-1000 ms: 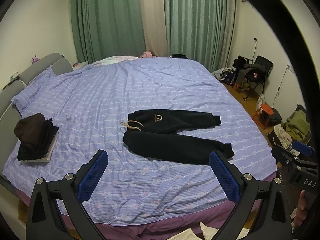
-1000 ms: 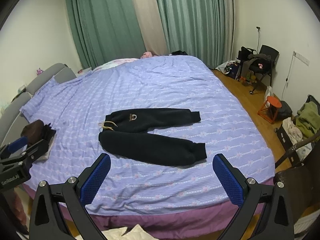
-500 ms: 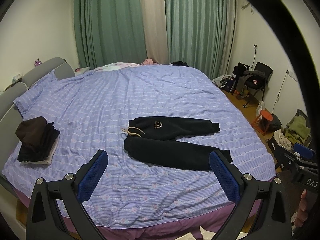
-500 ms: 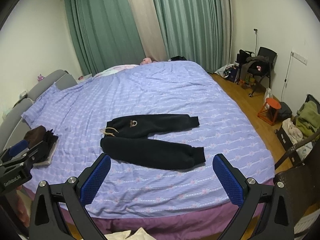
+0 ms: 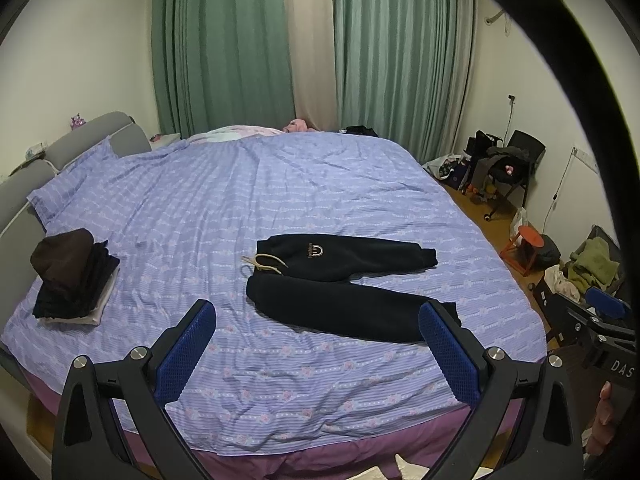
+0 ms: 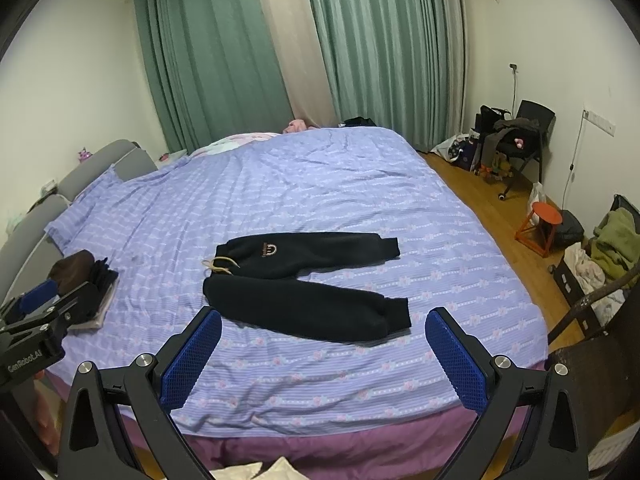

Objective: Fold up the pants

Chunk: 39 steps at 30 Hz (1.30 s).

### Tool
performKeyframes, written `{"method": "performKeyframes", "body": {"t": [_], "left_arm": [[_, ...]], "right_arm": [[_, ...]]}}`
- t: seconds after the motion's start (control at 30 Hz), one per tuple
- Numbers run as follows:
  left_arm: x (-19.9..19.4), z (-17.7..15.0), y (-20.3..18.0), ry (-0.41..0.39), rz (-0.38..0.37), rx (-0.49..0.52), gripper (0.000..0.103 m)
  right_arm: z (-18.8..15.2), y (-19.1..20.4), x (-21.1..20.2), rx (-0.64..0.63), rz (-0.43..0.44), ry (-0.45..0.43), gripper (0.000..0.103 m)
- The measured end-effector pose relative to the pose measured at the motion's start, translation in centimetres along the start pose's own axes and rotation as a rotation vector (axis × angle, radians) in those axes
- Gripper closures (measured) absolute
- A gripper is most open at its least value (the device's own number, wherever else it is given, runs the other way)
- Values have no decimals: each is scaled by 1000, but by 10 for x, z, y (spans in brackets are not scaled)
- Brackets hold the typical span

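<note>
Green curtains (image 5: 224, 48) are hanging behind the bed (image 5: 280, 184), where black pants (image 5: 340, 284) are lying unfolded near its front edge. Left gripper (image 5: 318, 344) and right gripper (image 6: 322, 354) are hovering spread wide, holding nothing, off that edge.

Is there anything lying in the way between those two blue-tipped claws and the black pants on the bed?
Nothing visible. Only bare purple bedsheet lies between the open left gripper, the open right gripper and the black pants.
</note>
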<state>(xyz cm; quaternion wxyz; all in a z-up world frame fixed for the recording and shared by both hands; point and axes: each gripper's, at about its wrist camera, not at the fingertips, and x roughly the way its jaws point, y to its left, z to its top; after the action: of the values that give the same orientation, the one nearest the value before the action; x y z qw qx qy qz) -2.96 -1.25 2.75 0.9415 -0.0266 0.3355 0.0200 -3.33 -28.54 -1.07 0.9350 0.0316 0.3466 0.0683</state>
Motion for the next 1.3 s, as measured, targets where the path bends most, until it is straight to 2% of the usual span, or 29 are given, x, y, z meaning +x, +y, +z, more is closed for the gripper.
{"method": "performKeyframes", "body": {"t": [0.43, 0.83, 1.03, 1.13, 1.3], "left_arm": [[2, -1, 3, 4, -4, -11, 0], [14, -3, 16, 32, -5, -32, 0], [32, -3, 30, 52, 5, -34, 0], [49, -5, 42, 54, 33, -26, 0], [93, -5, 71, 98, 48, -58, 0]], "right_arm": [[3, 3, -1, -14, -1, -2, 0], [1, 15, 12, -21, -11, 33, 0], [0, 25, 28, -15, -18, 60, 0], [-3, 28, 42, 5, -19, 70, 0], [-11, 28, 91, 67, -41, 100, 0]]}}
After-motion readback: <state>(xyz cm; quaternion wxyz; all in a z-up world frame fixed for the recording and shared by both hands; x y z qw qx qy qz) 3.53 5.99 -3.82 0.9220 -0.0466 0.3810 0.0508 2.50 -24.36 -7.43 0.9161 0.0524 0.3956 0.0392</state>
